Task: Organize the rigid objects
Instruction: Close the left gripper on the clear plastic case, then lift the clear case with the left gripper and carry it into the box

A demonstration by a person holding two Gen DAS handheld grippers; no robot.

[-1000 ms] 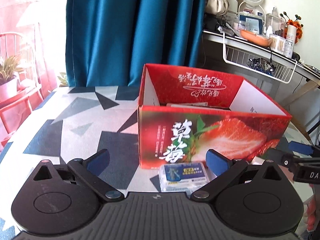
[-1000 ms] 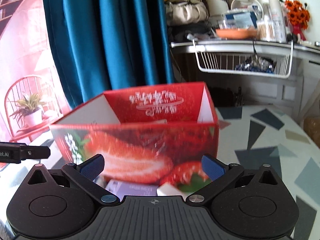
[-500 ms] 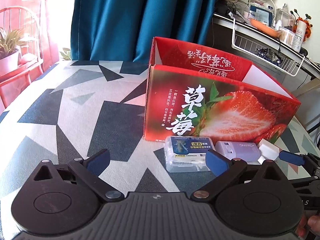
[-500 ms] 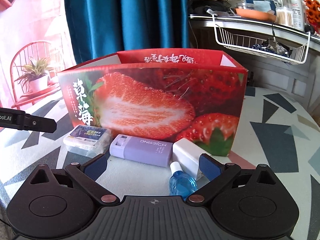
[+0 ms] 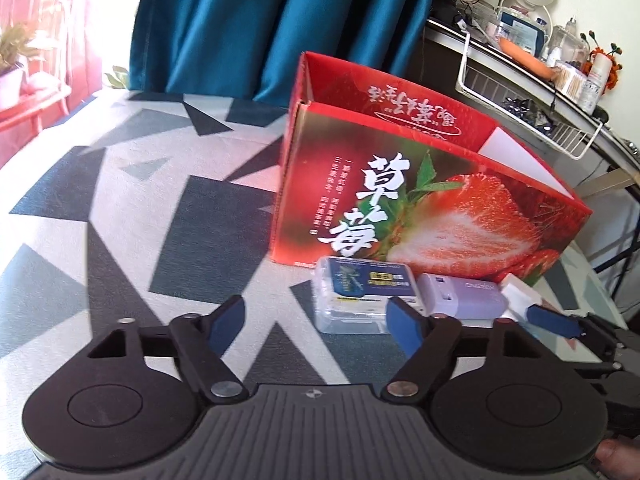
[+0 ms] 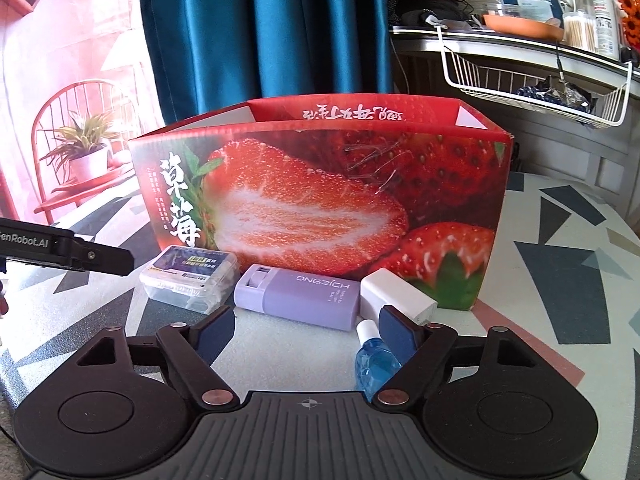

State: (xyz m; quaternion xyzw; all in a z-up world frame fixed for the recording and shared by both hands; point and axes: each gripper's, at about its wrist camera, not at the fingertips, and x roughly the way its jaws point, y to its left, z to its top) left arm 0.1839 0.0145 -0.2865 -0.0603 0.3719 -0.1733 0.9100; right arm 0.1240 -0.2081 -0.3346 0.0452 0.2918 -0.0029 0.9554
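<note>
Your big strawberry box (image 6: pixel 320 200) sits open on the patterned table (image 5: pixel 100 208), ready to be filled, I think. Four small things wait in a row by its front: clear case (image 6: pixel 190 280), purple box (image 6: pixel 298 300), white block (image 6: pixel 396 300), blue bottle (image 6: pixel 374 364). Your left gripper (image 5: pixel 316 320) and right gripper (image 6: pixel 306 330) have just been closing, but both hold nothing. A blue curtain (image 5: pixel 260 20) hangs behind.

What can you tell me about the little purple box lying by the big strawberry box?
The purple box is a small, smooth, plastic-looking case with rounded corners and white lettering. It lies flat on the patterned table, right against the strawberry box, between a clear case and a white block. Neither gripper touches it.
</note>
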